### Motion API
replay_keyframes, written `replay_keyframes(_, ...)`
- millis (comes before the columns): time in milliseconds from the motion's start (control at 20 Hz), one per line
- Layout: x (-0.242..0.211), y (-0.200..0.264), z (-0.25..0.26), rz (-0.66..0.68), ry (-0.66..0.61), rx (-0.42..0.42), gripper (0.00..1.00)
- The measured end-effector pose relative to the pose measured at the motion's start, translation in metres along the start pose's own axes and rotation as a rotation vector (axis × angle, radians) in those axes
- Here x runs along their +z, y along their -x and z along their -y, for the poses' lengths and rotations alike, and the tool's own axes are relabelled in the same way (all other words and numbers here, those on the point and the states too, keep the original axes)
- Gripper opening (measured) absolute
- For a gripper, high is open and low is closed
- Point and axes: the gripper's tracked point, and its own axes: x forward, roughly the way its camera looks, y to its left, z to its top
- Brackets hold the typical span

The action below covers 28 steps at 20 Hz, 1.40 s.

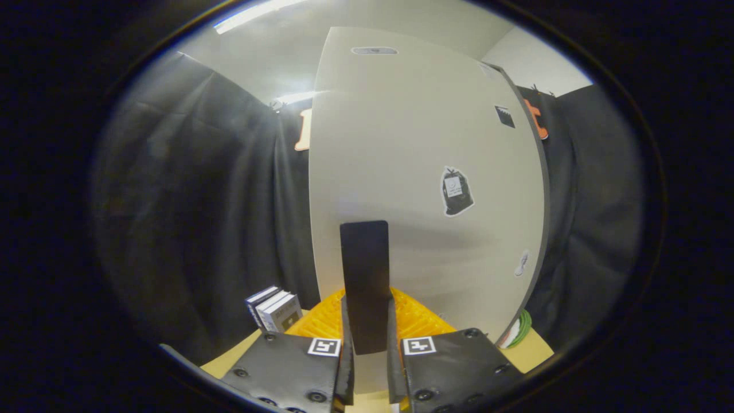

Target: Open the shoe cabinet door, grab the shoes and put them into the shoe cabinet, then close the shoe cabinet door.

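Note:
The white shoe cabinet door (424, 172) stands tall just ahead of me, with a few small stickers on its face. A dark, flat, upright handle (364, 258) juts from its lower part. My gripper (369, 307) is shut on this handle, with one finger pressed on each side of its lower end. The door's right edge (542, 189) shows as a thin dark line and seems turned slightly toward me. What lies behind the door is hidden.
A yellow ridged mat (418, 318) lies at the foot of the cabinet on a light wooden surface (229, 358). A few boxed books (275, 310) stand left of it. Something green and white (518, 331) peeks out at the door's lower right. Black cloth hangs on both sides.

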Motion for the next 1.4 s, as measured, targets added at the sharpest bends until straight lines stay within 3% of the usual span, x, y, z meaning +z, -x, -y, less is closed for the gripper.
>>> replay_keyframes(450, 0.004, 0.077, 0.059, -0.004, 0.012, 0.097, 0.25)
replay_keyframes(1000, 0.003, 0.134, 0.146, -0.026, 0.066, -0.01, 0.23)
replay_keyframes(1400, 0.006, 0.14, 0.197, -0.035, -0.023, -0.073, 0.18)
